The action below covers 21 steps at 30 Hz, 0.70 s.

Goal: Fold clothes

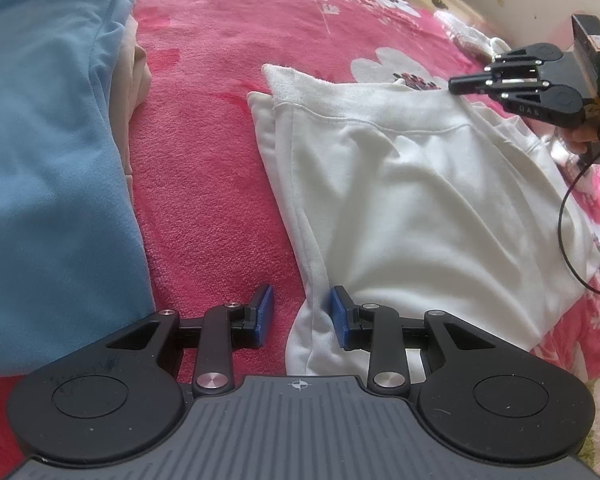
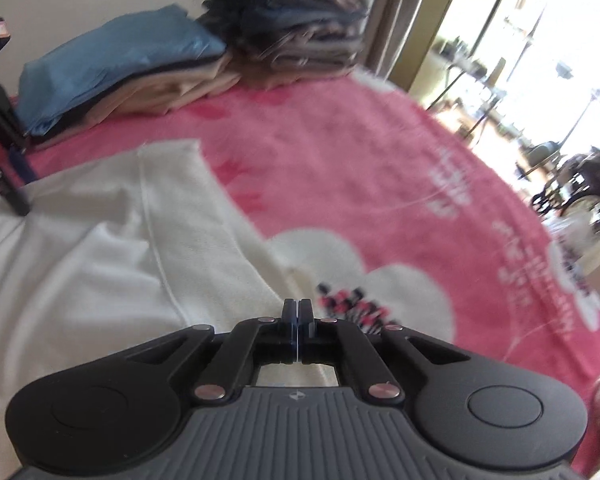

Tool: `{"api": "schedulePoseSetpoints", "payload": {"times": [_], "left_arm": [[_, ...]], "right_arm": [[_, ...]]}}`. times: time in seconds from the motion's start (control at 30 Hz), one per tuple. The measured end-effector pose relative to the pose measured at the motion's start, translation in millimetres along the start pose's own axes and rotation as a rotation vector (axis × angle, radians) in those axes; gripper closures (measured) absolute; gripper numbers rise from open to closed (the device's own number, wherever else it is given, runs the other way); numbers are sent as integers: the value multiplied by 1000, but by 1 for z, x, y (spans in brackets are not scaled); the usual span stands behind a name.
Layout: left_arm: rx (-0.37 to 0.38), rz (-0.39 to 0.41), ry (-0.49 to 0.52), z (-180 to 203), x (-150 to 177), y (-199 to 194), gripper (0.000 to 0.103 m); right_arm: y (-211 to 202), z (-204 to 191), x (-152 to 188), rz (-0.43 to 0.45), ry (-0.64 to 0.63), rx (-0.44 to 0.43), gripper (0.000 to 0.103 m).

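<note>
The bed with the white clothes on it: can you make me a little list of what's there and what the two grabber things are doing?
surface: pink flowered blanket
being folded: white garment, lying flat
left gripper: open, pads astride the garment's near edge, not pressing
right gripper: shut, nothing between its pads, above the garment's far side
already folded: blue garment on top of a beige stack
beside it: darker pile of clothes

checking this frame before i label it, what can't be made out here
- Left wrist view: the white garment runs under the left gripper body at the bottom, so its near hem is hidden.
- Left wrist view: the blue folded garment is cut by the left edge.
- Right wrist view: motion blur smears the folded stack; single items cannot be told.
- Right wrist view: the right gripper is shut; its body hides the cloth beneath.
</note>
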<state>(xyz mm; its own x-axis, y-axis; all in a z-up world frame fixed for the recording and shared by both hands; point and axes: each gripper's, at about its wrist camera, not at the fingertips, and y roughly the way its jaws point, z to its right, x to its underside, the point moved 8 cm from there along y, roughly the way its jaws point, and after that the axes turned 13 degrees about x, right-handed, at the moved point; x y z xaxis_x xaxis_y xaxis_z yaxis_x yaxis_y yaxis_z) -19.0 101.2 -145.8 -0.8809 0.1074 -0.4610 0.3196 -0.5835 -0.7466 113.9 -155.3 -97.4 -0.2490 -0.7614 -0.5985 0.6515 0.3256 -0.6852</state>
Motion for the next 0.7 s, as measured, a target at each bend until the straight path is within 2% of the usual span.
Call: {"api": "schedulePoseSetpoints", "payload": {"times": [0.17, 0.23, 0.3, 0.33, 0.43, 0.47, 0.6, 0.7], "left_arm": [[3, 2, -2, 0, 1, -1, 71], [4, 5, -7, 0, 1, -2, 71], [5, 5, -6, 0, 1, -2, 71], [5, 5, -4, 0, 1, -1, 71], [8, 6, -6, 0, 2, -2, 71], [9, 6, -5, 0, 2, -2, 71], [10, 6, -6, 0, 2, -2, 71], [10, 6, -6, -1, 2, -2, 71]], "right_arm": [[6, 8, -8, 12, 16, 32, 103], [9, 9, -10, 2, 49, -6, 103], [13, 8, -10, -43, 118, -115, 103], [16, 7, -8, -73, 147, -162, 99], [25, 2, -2, -108, 156, -202, 66], [28, 0, 0, -118, 155, -212, 64], [36, -16, 10, -176, 94, -255, 63], [37, -24, 14, -187, 63, -244, 61]]}}
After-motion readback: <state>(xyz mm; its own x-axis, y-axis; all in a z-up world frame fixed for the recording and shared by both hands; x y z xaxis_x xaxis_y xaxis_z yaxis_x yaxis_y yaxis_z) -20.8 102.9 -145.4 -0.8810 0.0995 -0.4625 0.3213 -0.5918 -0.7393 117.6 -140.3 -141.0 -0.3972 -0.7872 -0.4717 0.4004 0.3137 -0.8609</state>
